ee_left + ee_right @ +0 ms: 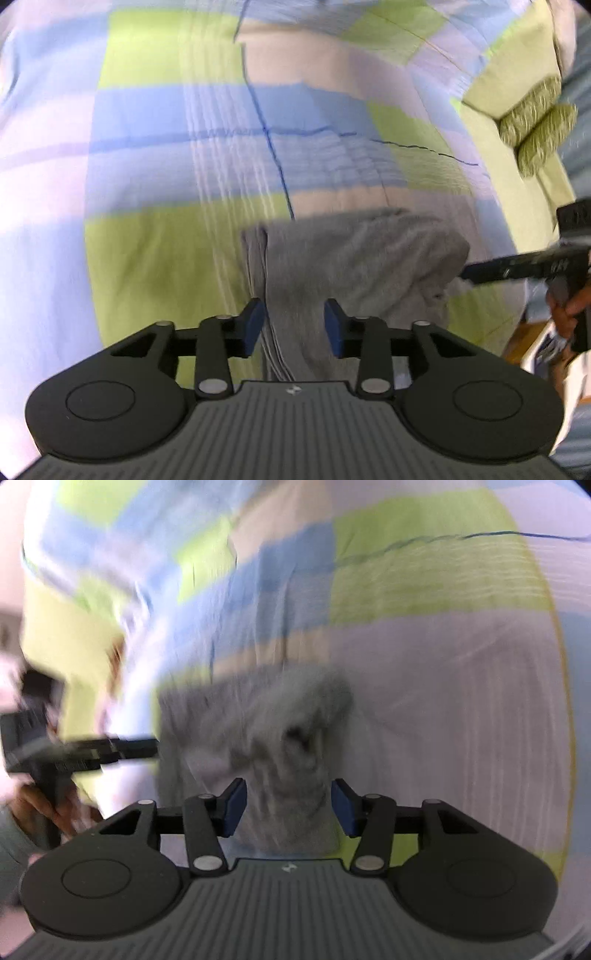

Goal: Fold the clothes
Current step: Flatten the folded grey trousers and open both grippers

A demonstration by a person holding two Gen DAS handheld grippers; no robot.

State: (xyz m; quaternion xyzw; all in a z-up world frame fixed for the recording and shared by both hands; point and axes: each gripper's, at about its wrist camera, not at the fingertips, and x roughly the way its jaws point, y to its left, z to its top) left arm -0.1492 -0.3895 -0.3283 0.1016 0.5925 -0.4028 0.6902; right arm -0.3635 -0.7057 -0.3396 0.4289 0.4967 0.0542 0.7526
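Observation:
A grey garment [351, 258] lies folded into a small bundle on a plaid bedspread [166, 147] of green, blue and lilac squares. My left gripper [294, 326] hangs over the bundle's near left edge. It is open, and cloth shows in the gap below its blue pads [255, 325] without being pressed. In the blurred right wrist view the grey garment [251, 716] looks rumpled, and my right gripper [288, 806] stands open over its near end. Each gripper shows in the other's view: the right gripper [480, 271] at the bundle's right side, the left gripper [140, 747] at its left side.
A green patterned cushion or roll [535, 125] lies at the far right by the bed's edge. A hand [569, 310] holds the right gripper's handle, and another hand [48, 812] holds the left one. The bedspread [443, 664] stretches wide around the bundle.

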